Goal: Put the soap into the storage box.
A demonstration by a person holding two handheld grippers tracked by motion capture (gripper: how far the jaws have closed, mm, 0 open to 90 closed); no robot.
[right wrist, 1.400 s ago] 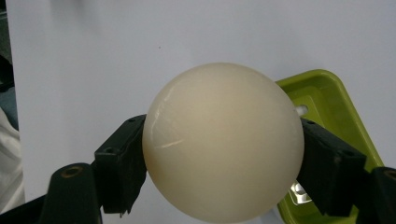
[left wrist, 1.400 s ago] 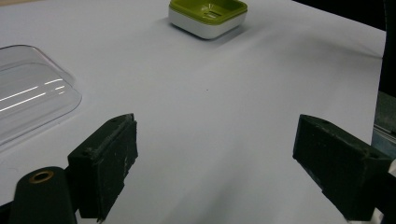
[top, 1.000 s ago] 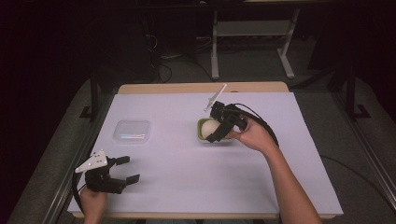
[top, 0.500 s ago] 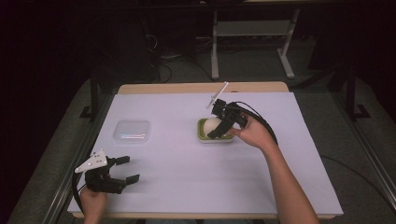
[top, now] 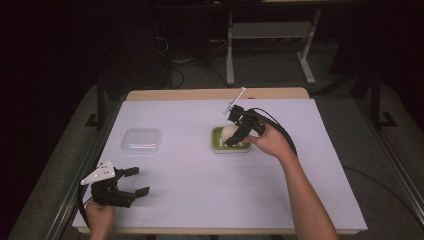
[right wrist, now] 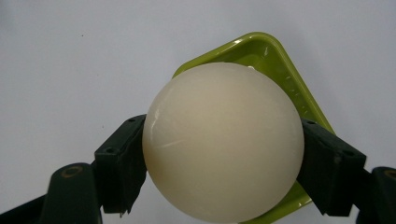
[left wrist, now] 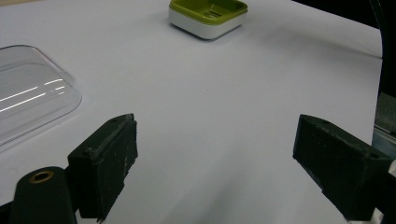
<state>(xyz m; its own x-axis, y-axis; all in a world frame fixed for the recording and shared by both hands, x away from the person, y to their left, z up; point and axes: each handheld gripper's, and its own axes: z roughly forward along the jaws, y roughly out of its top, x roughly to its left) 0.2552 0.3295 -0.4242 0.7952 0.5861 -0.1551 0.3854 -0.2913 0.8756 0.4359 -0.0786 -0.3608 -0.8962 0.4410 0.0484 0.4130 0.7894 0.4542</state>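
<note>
A cream-white round soap [right wrist: 223, 142] is clamped between the jaws of my right gripper [right wrist: 223, 163], which is shut on it. It hangs just over a green dish with a white base [right wrist: 275, 60], seen in the high view as the dish [top: 218, 145] under the right gripper [top: 236, 134]. My left gripper [top: 131, 181] rests near the table's front left corner, open with nothing between its pads [left wrist: 109, 163]. From there the green dish [left wrist: 208, 16] lies far off.
A clear plastic lid [top: 142, 140] lies on the white table cover [top: 200, 190] left of the dish; the same clear lid [left wrist: 28, 95] is near the left gripper's left jaw. Black cable [top: 280, 131] trails from the right gripper along the forearm.
The right gripper has come down a little with the soap toward the green dish. The left gripper has stayed put.
</note>
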